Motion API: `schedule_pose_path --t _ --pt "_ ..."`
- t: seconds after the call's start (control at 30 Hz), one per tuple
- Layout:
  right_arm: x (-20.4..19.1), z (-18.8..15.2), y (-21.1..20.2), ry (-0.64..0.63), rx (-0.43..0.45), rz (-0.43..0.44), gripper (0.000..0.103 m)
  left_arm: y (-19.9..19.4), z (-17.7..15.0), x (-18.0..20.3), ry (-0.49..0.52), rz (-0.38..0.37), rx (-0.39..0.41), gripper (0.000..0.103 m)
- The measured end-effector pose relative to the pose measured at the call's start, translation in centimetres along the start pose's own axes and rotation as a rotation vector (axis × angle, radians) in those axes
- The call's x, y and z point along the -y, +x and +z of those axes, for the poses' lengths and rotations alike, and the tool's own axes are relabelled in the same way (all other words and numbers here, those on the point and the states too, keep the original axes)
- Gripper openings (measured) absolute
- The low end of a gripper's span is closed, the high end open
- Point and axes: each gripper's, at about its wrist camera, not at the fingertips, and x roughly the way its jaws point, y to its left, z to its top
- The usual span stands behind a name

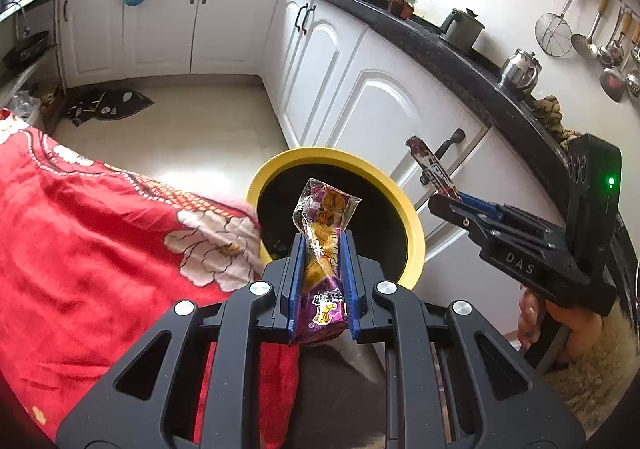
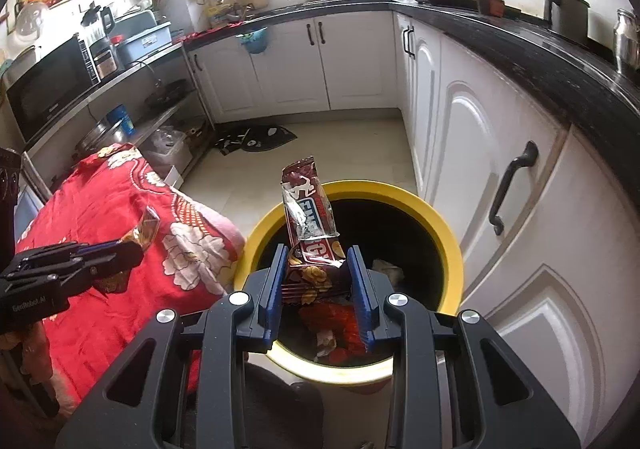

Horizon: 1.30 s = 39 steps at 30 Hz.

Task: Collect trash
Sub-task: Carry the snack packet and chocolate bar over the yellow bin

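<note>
My left gripper (image 1: 320,249) is shut on a purple and yellow snack wrapper (image 1: 324,233) and holds it above the near rim of a yellow-rimmed trash bin (image 1: 400,185). My right gripper (image 2: 317,255) is shut on a brown energy-bar wrapper (image 2: 310,221) and holds it over the open bin (image 2: 448,233). Several wrappers (image 2: 340,325) lie inside the bin. The right gripper (image 1: 456,197) with its brown wrapper (image 1: 430,165) shows at the right of the left wrist view. The left gripper (image 2: 132,245) with its wrapper (image 2: 146,229) shows at the left of the right wrist view.
A table with a red flowered cloth (image 1: 100,229) stands left of the bin, touching it. White cabinets (image 2: 480,153) under a black counter (image 2: 560,65) run along the right. A dark mat (image 2: 260,137) lies on the tiled floor. A shelf with a microwave (image 2: 48,89) stands far left.
</note>
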Motion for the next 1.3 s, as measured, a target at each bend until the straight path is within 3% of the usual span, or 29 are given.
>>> schedule_pose_path --t 0.53,1.3 --pt "2.1 -0.6 0.7 0.039 -0.021 -0.027 0.029 3.1 2.0 0.6 -0.012 0.001 -0.014 0.013" --pt "2.9 -2.4 5.5 0.072 -0.135 -0.036 0.029 8.3 3.6 0.3 0.001 0.049 -0.085 0.014"
